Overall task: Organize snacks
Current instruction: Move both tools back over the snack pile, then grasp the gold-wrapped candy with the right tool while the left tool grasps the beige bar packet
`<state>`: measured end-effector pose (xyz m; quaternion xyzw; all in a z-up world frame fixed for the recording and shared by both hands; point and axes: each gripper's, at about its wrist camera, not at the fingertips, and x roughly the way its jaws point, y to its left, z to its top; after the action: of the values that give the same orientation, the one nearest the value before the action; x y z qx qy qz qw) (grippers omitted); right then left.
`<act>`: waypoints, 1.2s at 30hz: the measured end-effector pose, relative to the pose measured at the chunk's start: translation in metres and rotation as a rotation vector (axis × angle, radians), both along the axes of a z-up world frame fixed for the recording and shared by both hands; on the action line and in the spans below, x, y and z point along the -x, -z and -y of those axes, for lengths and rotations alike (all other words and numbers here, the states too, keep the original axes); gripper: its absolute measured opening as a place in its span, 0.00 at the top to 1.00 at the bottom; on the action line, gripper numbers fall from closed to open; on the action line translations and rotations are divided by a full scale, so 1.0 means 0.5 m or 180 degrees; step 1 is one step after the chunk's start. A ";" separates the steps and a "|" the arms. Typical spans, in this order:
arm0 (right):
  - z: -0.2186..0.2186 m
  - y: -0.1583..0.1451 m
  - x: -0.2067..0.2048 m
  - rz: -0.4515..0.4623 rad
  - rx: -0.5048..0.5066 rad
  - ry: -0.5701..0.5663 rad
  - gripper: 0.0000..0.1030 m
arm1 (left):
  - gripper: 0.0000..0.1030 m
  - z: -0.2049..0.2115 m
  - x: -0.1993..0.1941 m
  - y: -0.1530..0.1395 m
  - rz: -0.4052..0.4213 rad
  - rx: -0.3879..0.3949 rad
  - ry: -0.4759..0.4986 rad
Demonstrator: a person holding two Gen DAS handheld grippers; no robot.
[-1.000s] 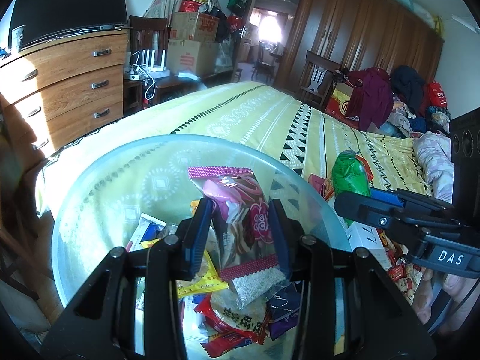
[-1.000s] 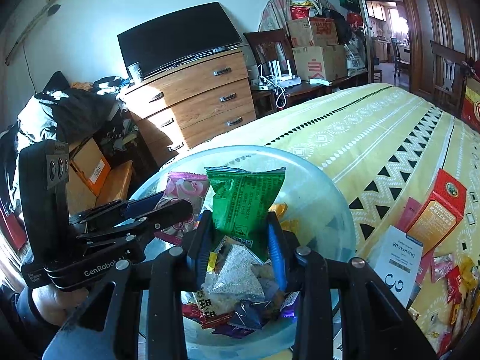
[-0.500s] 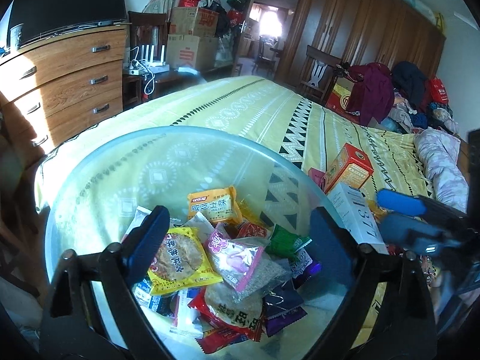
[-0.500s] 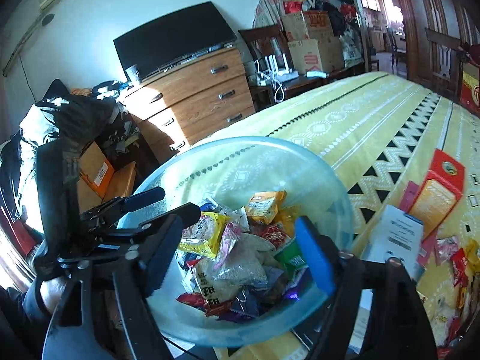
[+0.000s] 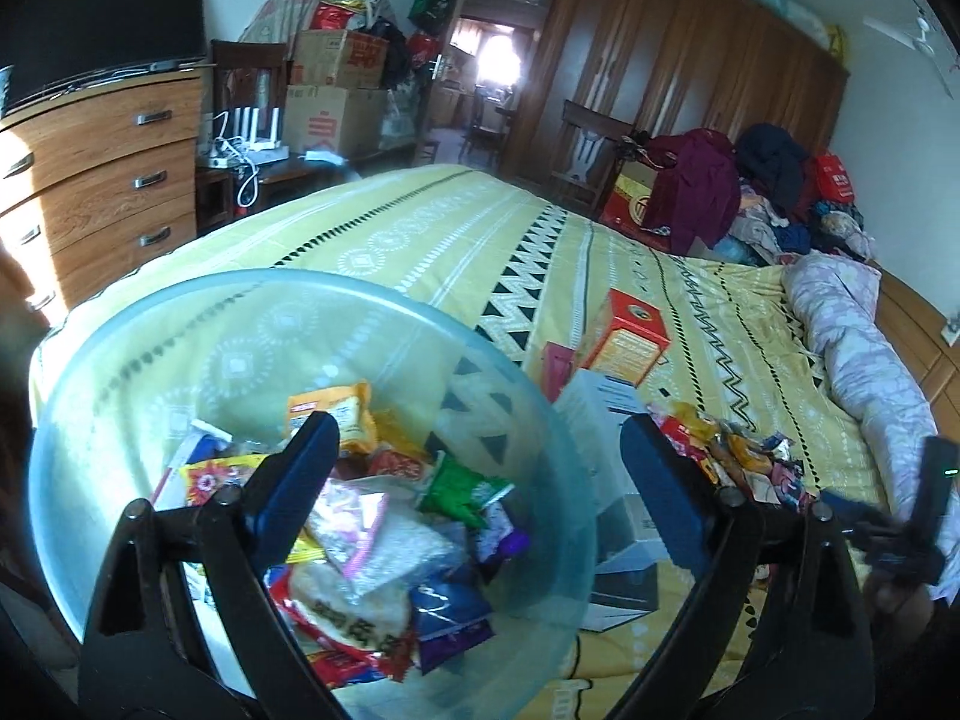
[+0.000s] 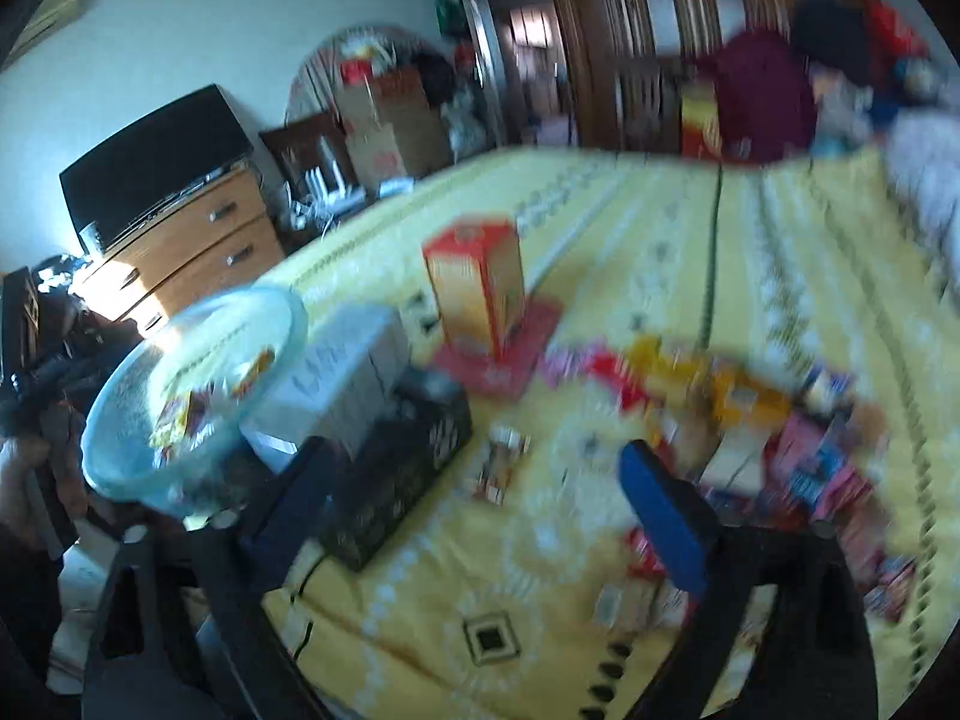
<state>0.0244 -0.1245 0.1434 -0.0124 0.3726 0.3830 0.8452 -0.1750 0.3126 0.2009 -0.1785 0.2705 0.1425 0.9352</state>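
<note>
Right wrist view blurs the loose snacks (image 6: 750,402) beyond legibility.

A yellow patterned bedspread (image 5: 456,240) is covering the bed; a rolled lilac quilt (image 5: 852,348) is lying along its far side; a wooden chest of drawers (image 5: 102,180) is standing by the wall, with a dark flat screen (image 5: 102,18) sitting on top; cardboard boxes (image 5: 336,84) are piling up in the corner beside a white router (image 5: 258,132); a tall brown wardrobe (image 5: 678,72) is lining the back wall, with clothes (image 5: 720,180) heaping on a chair before it.
</note>
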 end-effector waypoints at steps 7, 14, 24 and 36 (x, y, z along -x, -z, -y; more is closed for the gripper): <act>-0.115 0.163 -0.090 -0.0727 0.0001 -0.0217 0.31 | 0.08 0.025 -0.020 -0.010 -0.0012 -0.0031 0.0053; -0.225 0.280 -0.170 -0.0867 0.0438 -0.0220 0.46 | 0.08 0.055 -0.048 0.001 -0.0109 -0.0072 0.0186; -0.123 0.272 -0.125 -0.0557 0.0308 -0.0124 0.76 | 0.08 0.135 -0.080 0.002 -0.0117 -0.0105 0.0511; 0.311 0.201 0.015 -0.0663 -0.0003 0.0726 0.75 | 0.09 0.472 -0.203 0.137 -0.0336 -0.0400 0.2062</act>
<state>0.0170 -0.2798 0.0430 0.0702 0.4571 0.2839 0.8400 -0.0733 0.0767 0.1326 -0.0175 0.3520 -0.1368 0.9258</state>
